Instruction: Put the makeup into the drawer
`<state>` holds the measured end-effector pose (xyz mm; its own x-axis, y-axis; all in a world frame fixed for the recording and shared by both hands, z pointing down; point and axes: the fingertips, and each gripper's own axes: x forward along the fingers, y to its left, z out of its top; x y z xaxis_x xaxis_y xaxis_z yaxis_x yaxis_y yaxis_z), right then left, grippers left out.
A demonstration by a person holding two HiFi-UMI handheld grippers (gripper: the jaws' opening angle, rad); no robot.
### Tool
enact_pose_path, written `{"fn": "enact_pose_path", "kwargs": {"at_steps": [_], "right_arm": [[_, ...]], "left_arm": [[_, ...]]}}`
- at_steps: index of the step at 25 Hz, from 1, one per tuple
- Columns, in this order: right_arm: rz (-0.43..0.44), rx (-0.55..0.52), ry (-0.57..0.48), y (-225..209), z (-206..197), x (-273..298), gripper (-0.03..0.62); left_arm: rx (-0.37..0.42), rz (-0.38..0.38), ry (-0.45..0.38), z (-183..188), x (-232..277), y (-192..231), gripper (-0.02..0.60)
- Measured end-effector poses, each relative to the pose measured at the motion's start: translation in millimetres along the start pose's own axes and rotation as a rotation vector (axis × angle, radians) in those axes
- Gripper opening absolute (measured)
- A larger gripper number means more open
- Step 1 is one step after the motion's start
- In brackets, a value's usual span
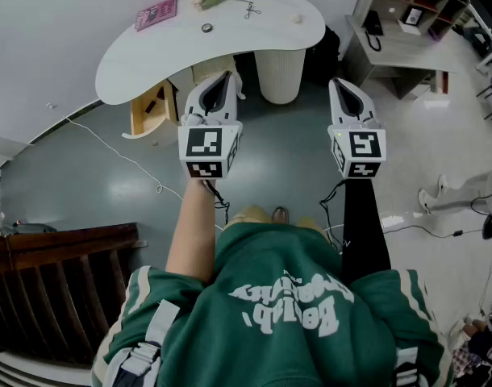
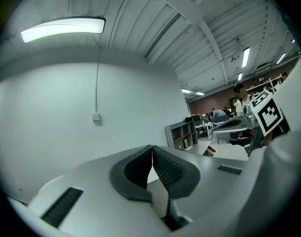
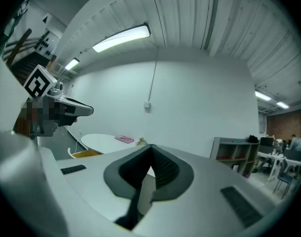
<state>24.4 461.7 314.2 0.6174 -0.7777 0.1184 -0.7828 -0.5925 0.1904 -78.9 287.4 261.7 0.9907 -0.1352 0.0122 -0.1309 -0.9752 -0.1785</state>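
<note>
The left gripper point(image 1: 223, 79) and right gripper point(image 1: 341, 85), jaws shut and empty, are needing to open nearer the flat pink makeup case point(image 1: 156, 12).

Your surface point(image 1: 133, 63) is white, with a pink case point(image 1: 156, 13) at its left end. The drawer point(image 1: 149, 110) is yellow. Your left tool point(image 1: 222, 79) and right tool point(image 1: 343, 87) are white, their markers point(image 1: 204, 143) black-and-white squares, their pads point(image 2: 168, 169) dark grey. Your top point(image 1: 230, 337) is green, lettered white.
</note>
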Motion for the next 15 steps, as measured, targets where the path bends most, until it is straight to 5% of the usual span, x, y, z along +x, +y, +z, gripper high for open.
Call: {"fn": "enact_pose_path", "kwargs": {"at_steps": [15], "right_arm": [[-0.003, 0.029, -0.036, -0.1, -7.0, -3.2, 0.009]], "left_arm": [[0.008, -0.056, -0.01, 2.5, -3.6, -10.0, 0.015]]}}
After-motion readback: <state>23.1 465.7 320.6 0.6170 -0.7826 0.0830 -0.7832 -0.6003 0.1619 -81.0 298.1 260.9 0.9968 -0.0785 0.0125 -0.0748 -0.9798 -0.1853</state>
